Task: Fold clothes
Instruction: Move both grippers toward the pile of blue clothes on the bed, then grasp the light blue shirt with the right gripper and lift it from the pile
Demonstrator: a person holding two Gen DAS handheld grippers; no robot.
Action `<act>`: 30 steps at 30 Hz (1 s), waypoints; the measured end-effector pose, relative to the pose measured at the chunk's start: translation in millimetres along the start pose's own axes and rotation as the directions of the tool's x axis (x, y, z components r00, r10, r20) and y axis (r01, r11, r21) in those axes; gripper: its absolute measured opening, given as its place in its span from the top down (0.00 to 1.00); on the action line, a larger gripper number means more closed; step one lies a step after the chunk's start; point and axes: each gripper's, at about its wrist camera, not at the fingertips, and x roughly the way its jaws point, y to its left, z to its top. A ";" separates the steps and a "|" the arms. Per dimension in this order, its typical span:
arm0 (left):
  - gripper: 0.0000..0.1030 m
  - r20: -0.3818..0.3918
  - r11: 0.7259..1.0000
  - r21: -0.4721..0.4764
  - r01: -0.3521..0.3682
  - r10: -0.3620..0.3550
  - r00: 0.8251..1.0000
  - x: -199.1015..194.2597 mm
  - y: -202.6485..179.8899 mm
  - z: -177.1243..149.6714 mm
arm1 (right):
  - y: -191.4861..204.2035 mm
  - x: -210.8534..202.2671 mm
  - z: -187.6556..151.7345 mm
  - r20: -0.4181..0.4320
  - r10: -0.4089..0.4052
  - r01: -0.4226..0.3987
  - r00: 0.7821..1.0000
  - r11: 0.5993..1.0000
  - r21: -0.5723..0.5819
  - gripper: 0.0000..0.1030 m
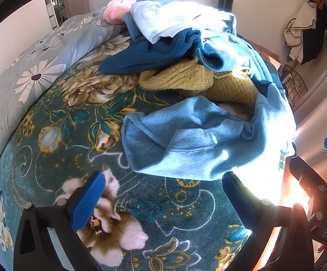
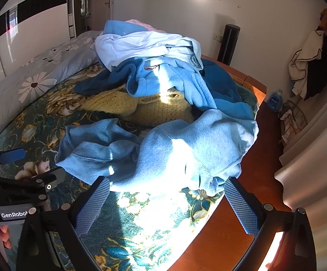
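Observation:
A crumpled light blue sweatshirt (image 1: 192,140) lies at the front of a clothes pile on the bed; it also shows in the right wrist view (image 2: 163,153). Behind it lie a yellow knit sweater (image 1: 199,79) (image 2: 140,106), a dark blue fleece (image 1: 154,52) (image 2: 217,83) and a white garment (image 1: 174,20) (image 2: 140,45). My left gripper (image 1: 163,196) is open and empty, just short of the sweatshirt's near edge. My right gripper (image 2: 168,201) is open and empty, its fingertips at the sweatshirt's near hem.
The bed has a teal floral blanket (image 1: 77,135) (image 2: 140,230). A grey daisy-print duvet (image 1: 34,67) lies along the left. The bed's right edge drops to a wooden floor (image 2: 222,237). A basket (image 2: 292,122) and hanging clothes (image 2: 308,67) stand at the right wall.

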 end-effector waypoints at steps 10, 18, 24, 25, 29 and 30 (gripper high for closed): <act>0.00 -0.010 1.000 -0.007 -0.004 0.004 1.000 5.4 2.0 -0.6 | -2.8 7.8 -1.2 -0.019 0.006 -0.006 1.000 1.000 0.006 0.00; 0.00 0.000 1.000 -0.018 -0.017 0.017 1.000 12.6 3.6 2.9 | -24.9 29.5 3.1 -0.046 -0.009 0.009 0.999 1.000 0.013 0.00; 0.00 0.003 0.999 -0.027 0.046 -0.046 0.999 15.1 8.0 8.9 | -38.1 57.8 12.3 -0.069 -0.029 0.024 0.997 0.998 -0.062 0.01; 0.00 0.003 0.996 -0.047 0.075 -0.075 0.997 15.3 10.7 10.2 | -38.7 64.3 13.5 -0.078 -0.028 0.022 0.997 0.996 -0.083 0.05; 0.00 0.019 0.990 -0.123 0.073 -0.071 0.997 12.1 22.6 14.9 | -37.5 83.1 17.0 -0.107 -0.002 -0.014 0.994 0.988 -0.155 0.18; 0.00 0.022 0.989 -0.135 0.063 -0.060 0.998 11.0 25.4 16.0 | -36.0 85.3 18.0 -0.111 0.003 -0.022 0.994 0.985 -0.169 0.20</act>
